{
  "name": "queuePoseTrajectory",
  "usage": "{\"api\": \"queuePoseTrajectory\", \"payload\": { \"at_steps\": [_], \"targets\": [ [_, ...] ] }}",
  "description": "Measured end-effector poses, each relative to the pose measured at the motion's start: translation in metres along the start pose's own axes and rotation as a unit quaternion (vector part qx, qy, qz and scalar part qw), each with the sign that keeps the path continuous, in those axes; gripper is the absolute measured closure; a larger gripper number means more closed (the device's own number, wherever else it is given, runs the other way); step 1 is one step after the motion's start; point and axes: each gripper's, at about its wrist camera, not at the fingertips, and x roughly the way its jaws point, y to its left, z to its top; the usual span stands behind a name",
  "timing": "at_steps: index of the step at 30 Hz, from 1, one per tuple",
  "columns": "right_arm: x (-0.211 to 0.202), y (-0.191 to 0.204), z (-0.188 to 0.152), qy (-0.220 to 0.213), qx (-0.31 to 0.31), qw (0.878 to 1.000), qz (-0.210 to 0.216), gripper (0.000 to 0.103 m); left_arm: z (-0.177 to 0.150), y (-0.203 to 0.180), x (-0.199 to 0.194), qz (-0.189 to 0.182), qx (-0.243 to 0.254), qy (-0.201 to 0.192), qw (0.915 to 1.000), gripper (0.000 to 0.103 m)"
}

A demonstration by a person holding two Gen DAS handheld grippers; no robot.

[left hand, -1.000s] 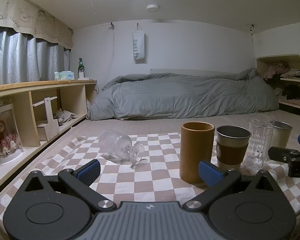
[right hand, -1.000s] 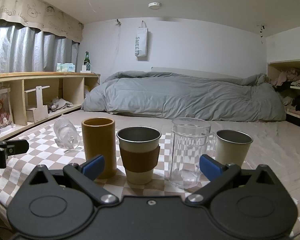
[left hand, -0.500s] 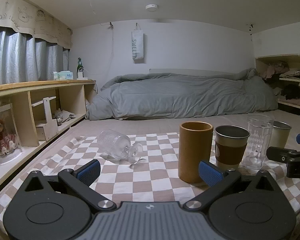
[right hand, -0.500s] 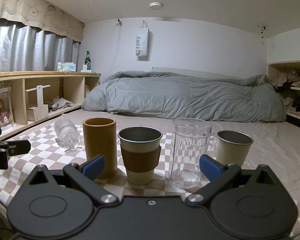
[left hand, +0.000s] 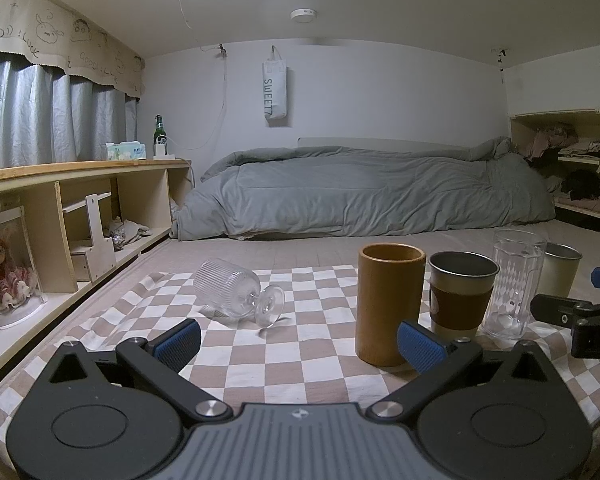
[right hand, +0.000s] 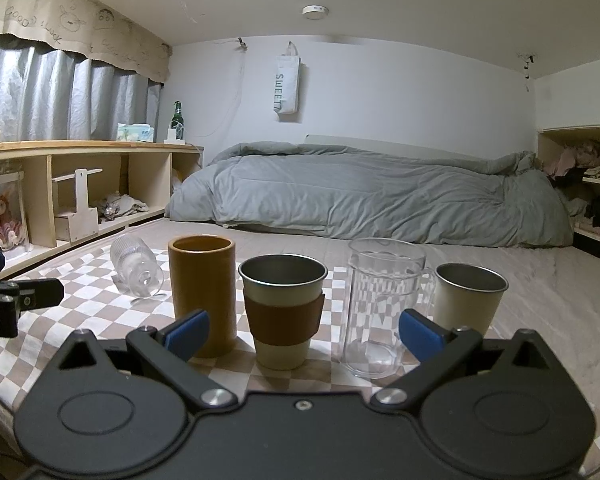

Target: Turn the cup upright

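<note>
A clear ribbed stemmed glass [left hand: 238,295] lies on its side on the checkered cloth [left hand: 300,352], foot toward me; it also shows in the right wrist view [right hand: 136,266] at the left. My left gripper [left hand: 300,344] is open and empty, a short way in front of the glass. My right gripper [right hand: 302,334] is open and empty, in front of the upright cups.
Upright in a row stand a brown cylinder cup [left hand: 389,310], a steel cup with brown sleeve [left hand: 462,294], a clear mug [left hand: 516,280] and a cream steel cup [left hand: 562,268]. A wooden shelf [left hand: 80,208] runs along the left. A grey duvet [left hand: 360,196] lies behind.
Both grippers have drifted only slightly; the left view has shifted a little. The glass and cups have not moved.
</note>
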Motion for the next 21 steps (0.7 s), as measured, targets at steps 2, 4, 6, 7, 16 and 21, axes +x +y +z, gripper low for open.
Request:
{"api": "queuePoseTrajectory", "payload": {
  "at_steps": [2, 4, 6, 7, 16, 21],
  "targets": [
    [0.0000, -0.0001, 0.0000, 0.000, 0.000, 1.000, 0.000, 0.001, 0.0000, -0.0006, 0.0003, -0.001, 0.000, 0.000, 1.0000, 0.000],
    [0.0000, 0.0001, -0.0001, 0.000, 0.000, 1.000, 0.000, 0.001, -0.0004, -0.0016, 0.0006, -0.001, 0.001, 0.001, 1.0000, 0.000],
    [-0.0001, 0.0000, 0.0000, 0.000, -0.001, 1.000, 0.001, 0.001, -0.0004, -0.0018, 0.0006, -0.001, 0.001, 0.001, 1.0000, 0.000],
    [-0.0001, -0.0002, -0.0001, 0.000, -0.002, 1.000, 0.001, 0.001, -0.0004, -0.0019, 0.0006, -0.001, 0.001, 0.001, 1.0000, 0.000],
    [-0.0003, -0.0006, -0.0003, 0.000, -0.005, 1.000, 0.004, 0.001, -0.0007, -0.0036, 0.0012, -0.004, 0.001, 0.001, 1.0000, 0.000],
    [0.0007, -0.0008, 0.0003, 0.001, -0.007, 1.000, 0.006, 0.001, -0.0004, -0.0031, 0.0011, -0.003, 0.001, 0.001, 1.0000, 0.000]
  ]
}}
